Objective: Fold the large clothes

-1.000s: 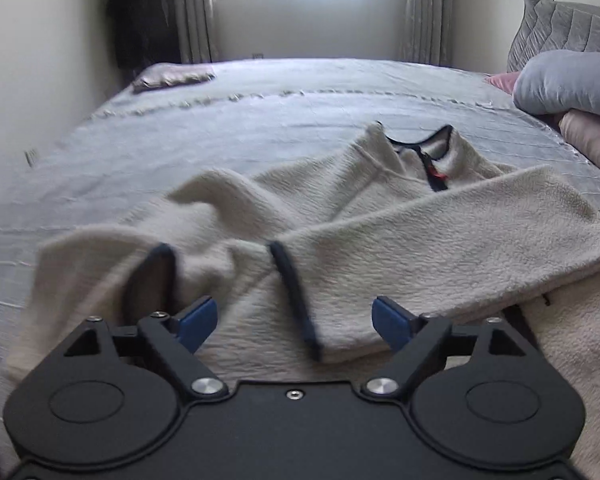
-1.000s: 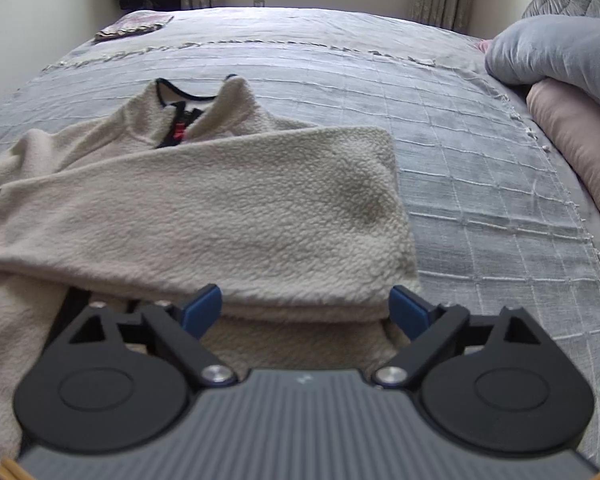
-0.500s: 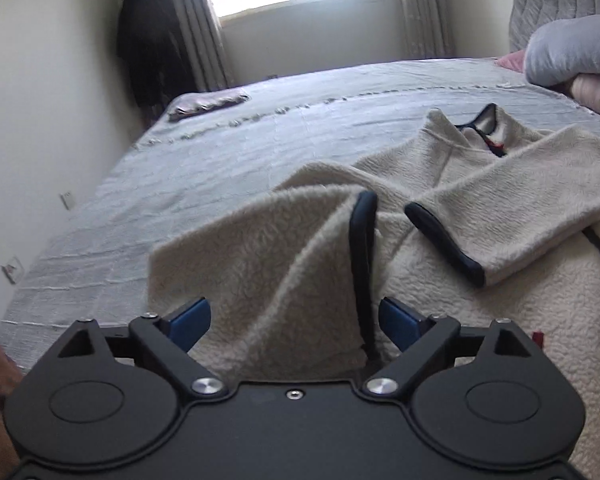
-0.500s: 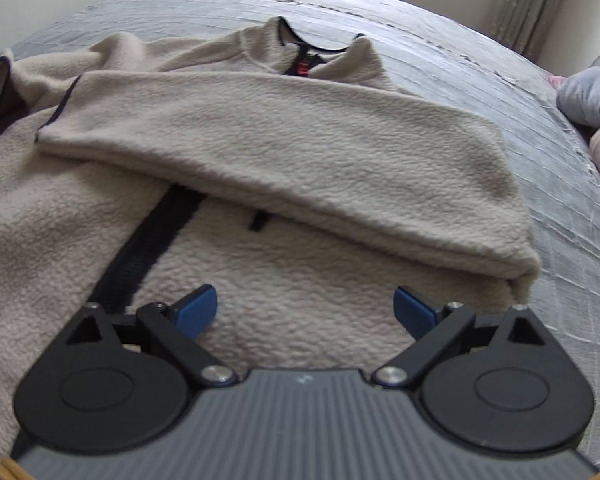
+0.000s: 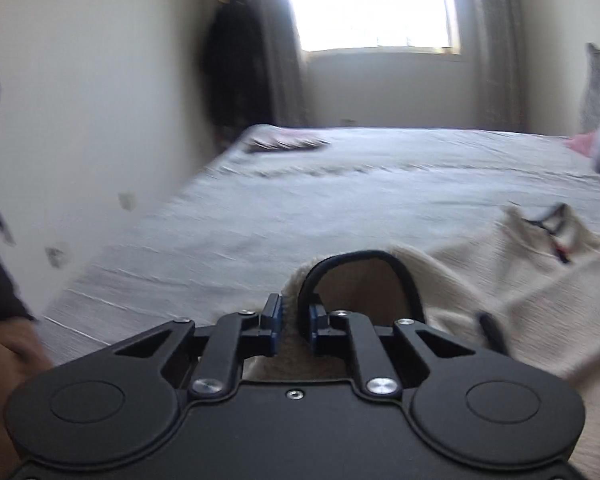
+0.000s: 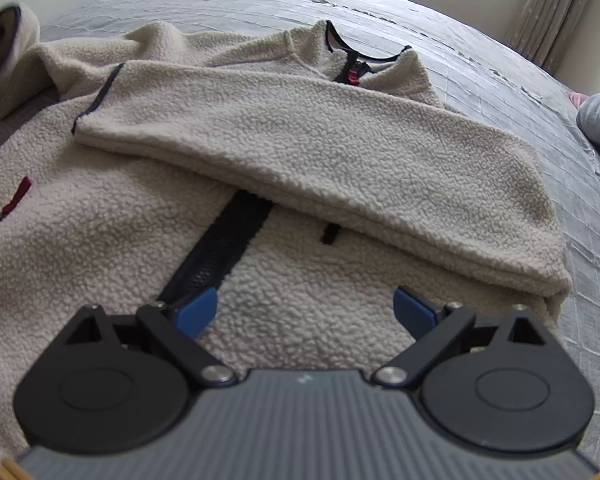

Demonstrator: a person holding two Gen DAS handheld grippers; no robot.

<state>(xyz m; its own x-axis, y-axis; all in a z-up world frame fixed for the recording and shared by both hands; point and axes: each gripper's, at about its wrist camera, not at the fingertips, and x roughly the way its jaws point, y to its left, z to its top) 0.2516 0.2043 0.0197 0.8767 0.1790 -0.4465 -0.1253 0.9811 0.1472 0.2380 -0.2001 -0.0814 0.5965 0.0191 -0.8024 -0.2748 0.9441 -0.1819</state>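
A cream fleece jacket [image 6: 300, 140] with dark trim lies face up on the bed, one sleeve [image 6: 340, 148] folded across its chest. My left gripper [image 5: 294, 320] holds the other sleeve's dark-rimmed cuff [image 5: 360, 258]. Its jaws are closing, and the blue pads pinch the fleece edge and hold it up off the bed. The right wrist view shows that raised cuff [image 6: 4, 40] at the far left. My right gripper [image 6: 306, 310] is open just above the jacket's front, right of the dark zipper [image 6: 220, 248], with nothing between its pads.
A grey quilted cover [image 5: 340, 200] spreads over the bed, with a folded cloth [image 5: 286, 144] at its far corner. Pillows [image 6: 598, 120] are piled at the right. A wall and a hanging dark coat [image 5: 236, 72] stand to the left. A person's hand [image 5: 4, 360] shows at lower left.
My left gripper swung left to the loose sleeve, shut on its cuff and raised it. My right gripper sank closer over the jacket's front and stayed open.
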